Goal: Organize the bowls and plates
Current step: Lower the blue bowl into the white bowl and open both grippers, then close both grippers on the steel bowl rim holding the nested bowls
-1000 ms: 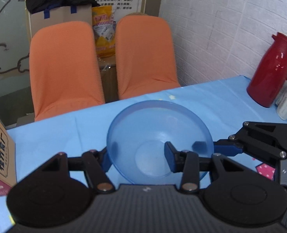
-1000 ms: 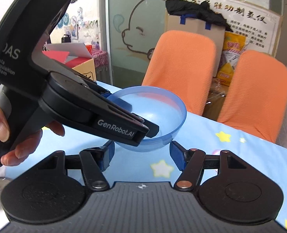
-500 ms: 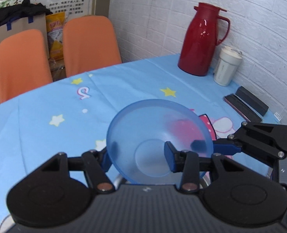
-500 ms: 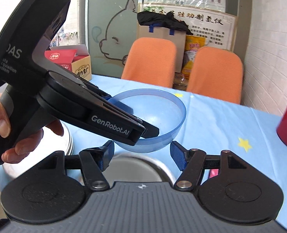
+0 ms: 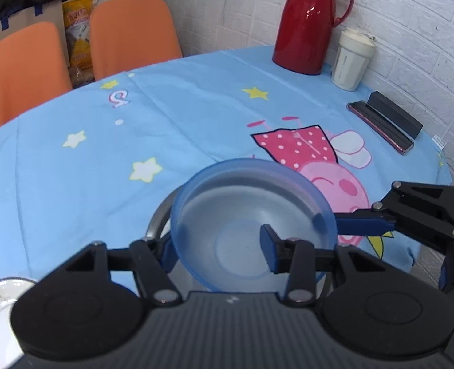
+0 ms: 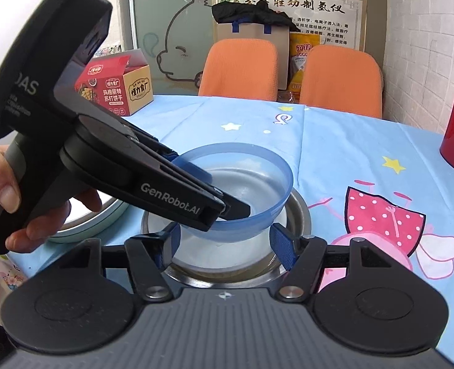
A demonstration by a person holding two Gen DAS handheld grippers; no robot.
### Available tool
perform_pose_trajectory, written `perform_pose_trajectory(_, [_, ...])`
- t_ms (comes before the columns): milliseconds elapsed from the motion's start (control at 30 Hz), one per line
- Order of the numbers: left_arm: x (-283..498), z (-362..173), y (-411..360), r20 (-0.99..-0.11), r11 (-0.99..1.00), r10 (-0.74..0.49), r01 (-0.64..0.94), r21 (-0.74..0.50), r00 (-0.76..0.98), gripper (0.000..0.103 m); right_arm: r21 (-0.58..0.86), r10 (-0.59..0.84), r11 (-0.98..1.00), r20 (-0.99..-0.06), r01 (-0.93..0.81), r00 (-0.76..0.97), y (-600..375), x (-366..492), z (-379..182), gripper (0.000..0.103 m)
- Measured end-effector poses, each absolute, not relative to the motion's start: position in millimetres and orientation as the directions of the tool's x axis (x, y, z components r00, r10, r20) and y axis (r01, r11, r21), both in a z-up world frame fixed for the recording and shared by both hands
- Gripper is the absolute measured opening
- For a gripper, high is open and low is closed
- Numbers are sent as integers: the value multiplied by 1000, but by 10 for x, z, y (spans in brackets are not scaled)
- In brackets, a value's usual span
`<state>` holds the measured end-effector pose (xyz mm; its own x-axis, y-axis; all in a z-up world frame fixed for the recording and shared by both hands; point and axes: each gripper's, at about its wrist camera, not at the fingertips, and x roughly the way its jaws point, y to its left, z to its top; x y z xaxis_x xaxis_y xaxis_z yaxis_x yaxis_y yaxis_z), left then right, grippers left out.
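Tablecloth (image 5: 196,98) | thermos (image 5: 306,24) far | steel bowl (image 6: 297,212) under blue bowl (image 6: 257,166)

White brick wall (image 5: 380,15) on my right. Two orange chairs (image 5: 128,30) beyond table — blue star-print tablecloth (image 5: 180,107) with pink cartoon pig. Frosted glass panel (image 6: 171,24) with rabbit outline behind; Chinese poster (image 6: 319,9) beside it. Daylight, even.

Left gripper (image 5: 219,247) fingers (image 5: 270,244) clamp blue bowl (image 5: 251,212) rim, above steel bowl (image 5: 157,218).
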<state>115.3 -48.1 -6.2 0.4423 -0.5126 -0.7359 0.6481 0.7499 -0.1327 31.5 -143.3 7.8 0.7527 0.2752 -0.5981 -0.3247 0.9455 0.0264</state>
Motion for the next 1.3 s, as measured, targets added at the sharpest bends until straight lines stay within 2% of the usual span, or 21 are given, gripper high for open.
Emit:
perform_pose_trajectory(33, [1157,-85,-480,-741,749,-509,649,-131,438,44,28,276,945,-596,-324,754,-1448,276,76,103])
perform_pose_trajectory(67, [1156,-102,-470,-744,747,-511,651,-136,430,51,29,278,945,-597,-326,753,-1459,270,84,103])
perform_pose_trajectory(100, [1146,-98,-446,-742,744,-516,653,-141,427,71,30,281,944,-599,-330,750,-1473,256,86,103])
perform_pose_trajectory(133, [1131,-78,-408,-738,744,-523,651,-150,427,81,29,281,943,-605,-332,745,-1489,148,62,103])
perform_pose_trajectory(167, [1106,-42,-359,-728,739,-539,653,-167,423,86,29,281,942,-610,-333,741,-1509,121,63,103])
perform_pose_trajectory(300, [902,166,-154,-677,741,-555,657,-139,483,92,40,278,946,-607,-321,744,-1638,-125,72,103])
perform_pose_trajectory(467, [796,255,4,-650,783,-520,613,-104,554,93,65,248,964,-565,-258,787,-1754,-228,96,103])
perform_pose_trajectory(700, [1123,47,-20,-719,847,-427,522,-103,549,93,75,203,978,-538,-193,818,-1801,-6,96,103])
perform_pose_trajectory(900, [1355,-47,-95,-743,864,-394,494,-99,540,93,84,182,983,-562,-163,807,-1792,246,-10,103])
perform_pose_trajectory(1300, [1603,-277,-332,-797,836,-381,543,-81,468,93,120,181,983,-619,-136,765,-1763,608,-238,103])
